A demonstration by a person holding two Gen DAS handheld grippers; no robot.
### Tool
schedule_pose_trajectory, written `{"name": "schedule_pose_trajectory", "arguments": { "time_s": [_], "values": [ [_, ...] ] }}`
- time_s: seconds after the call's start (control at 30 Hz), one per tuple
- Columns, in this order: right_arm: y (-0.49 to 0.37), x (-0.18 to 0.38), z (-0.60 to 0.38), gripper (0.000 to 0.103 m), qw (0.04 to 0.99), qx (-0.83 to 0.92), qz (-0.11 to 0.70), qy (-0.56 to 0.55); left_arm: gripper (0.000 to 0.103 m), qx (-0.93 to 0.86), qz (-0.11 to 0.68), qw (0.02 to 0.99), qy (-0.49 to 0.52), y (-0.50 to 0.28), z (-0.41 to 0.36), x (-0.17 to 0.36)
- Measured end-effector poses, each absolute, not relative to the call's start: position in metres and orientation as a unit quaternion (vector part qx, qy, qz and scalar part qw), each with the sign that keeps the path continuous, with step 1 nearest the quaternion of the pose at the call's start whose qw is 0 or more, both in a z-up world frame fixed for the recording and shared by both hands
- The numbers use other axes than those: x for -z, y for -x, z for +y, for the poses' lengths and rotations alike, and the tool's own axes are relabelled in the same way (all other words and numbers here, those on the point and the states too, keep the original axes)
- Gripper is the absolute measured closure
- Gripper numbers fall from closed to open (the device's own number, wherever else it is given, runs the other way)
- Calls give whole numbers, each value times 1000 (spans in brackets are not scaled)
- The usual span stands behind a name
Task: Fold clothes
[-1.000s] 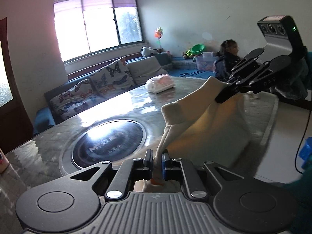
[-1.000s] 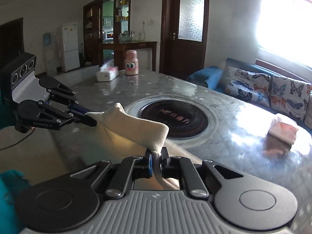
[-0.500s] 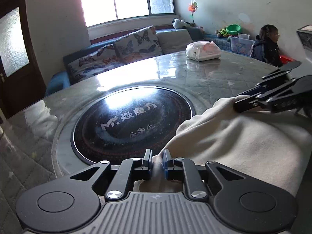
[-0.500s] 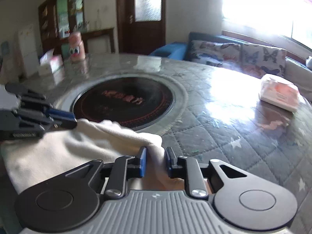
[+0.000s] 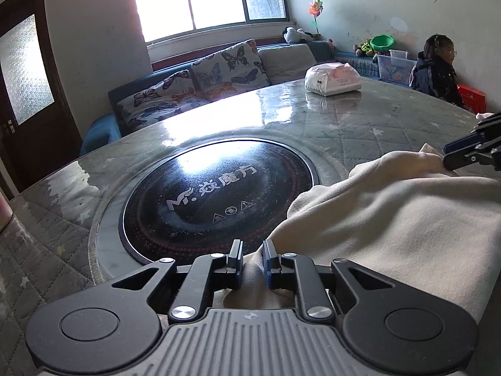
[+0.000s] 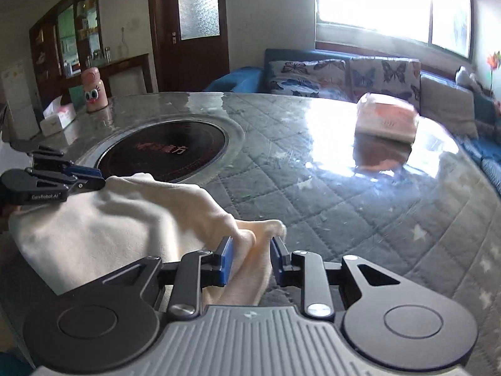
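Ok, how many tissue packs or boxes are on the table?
2. In the right wrist view, a soft pack at right and a box at far left beside the pink bottle. Others may sit out of view.

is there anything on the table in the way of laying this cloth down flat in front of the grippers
Nothing visible blocks it. The cream cloth already rests on the table near its edge. The tissue pack sits well beyond it, and the pink bottle and tissue box stand at the far side.
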State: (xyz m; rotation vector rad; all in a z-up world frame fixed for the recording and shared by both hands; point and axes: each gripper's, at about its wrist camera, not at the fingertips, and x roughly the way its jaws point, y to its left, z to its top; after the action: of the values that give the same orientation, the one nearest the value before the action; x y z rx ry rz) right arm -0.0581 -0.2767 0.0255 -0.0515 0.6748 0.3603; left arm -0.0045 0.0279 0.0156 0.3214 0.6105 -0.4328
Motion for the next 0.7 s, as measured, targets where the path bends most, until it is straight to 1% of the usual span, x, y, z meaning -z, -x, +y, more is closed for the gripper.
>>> {"name": "schedule_pose_trajectory", "arguments": {
  "time_s": [0.03,0.13,0.17,0.3,0.33,0.43,0.5,0.57,0.6,0.63,0.7],
  "values": [
    [59,-25,-279,78,927,-174,332,23,87,210,297,918,-157,5,28,-16],
    [61,-23,-283,95,928,-164,333,27,86,209,298,919,-156,4,27,-16],
    [61,-24,-281,97,930,-158,330,37,86,208,298,919,-155,4,27,-16],
    [63,-25,-274,98,937,-133,314,74,84,206,297,919,-156,3,28,-15],
    [64,-25,-272,102,939,-127,309,83,83,206,296,920,-155,2,28,-15],
    [65,-26,-266,102,942,-108,297,111,83,205,295,921,-152,1,28,-14],
    [63,-24,-268,102,941,-111,303,100,81,203,295,921,-151,1,28,-14],
    [63,-25,-270,100,941,-120,303,87,75,199,295,922,-150,1,29,-15],
    [65,-32,-273,99,943,-136,296,63,73,198,296,922,-150,1,30,-15],
    [67,-36,-272,94,944,-145,293,53,69,196,296,923,-150,0,31,-15],
    [65,-39,-268,79,941,-162,294,48,67,191,297,924,-148,-3,32,-17]
  ]
}}
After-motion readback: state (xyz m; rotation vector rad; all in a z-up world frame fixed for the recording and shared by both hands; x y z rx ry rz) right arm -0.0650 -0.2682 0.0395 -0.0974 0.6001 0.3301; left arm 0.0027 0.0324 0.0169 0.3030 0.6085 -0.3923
